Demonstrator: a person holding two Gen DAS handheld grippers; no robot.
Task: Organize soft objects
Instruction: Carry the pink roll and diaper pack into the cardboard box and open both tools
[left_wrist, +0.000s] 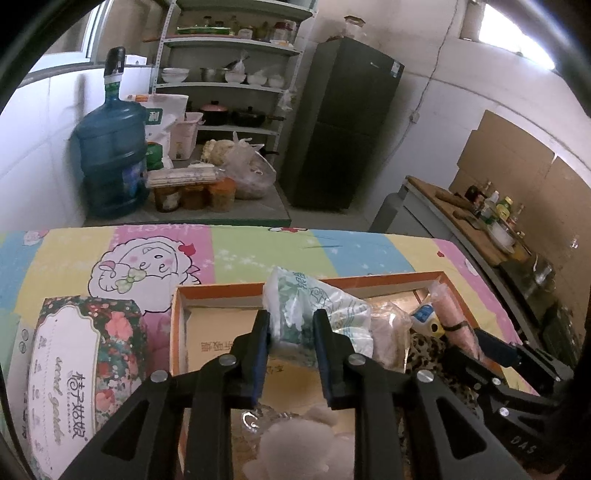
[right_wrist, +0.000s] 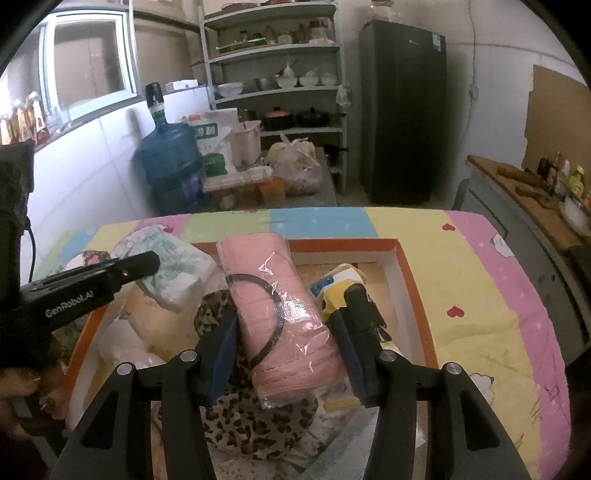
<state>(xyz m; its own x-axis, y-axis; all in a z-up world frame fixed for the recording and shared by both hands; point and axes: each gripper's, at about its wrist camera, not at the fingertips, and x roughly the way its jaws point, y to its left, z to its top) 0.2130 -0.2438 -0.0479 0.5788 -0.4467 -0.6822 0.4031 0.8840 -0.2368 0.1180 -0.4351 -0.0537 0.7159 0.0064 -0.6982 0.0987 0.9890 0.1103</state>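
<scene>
Over the orange-rimmed box (left_wrist: 221, 290) on the worktop, the left hand-held gripper (left_wrist: 291, 332) pinches a white-green plastic packet (left_wrist: 314, 299), while the right hand-held gripper (right_wrist: 286, 354) clamps a wrapped pink roll (right_wrist: 280, 295).

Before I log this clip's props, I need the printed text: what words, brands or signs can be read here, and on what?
"GenRobot.AI": side of the left gripper body, right wrist view.
"DAS": the right gripper, near its base, left wrist view.
"secret garden", plus Chinese characters I can't transcribe: floral tissue box.
Green print on the white plastic packet: too crumpled to read.
Cardboard box floor print, fridge sticker, sack: too blurred.
</scene>
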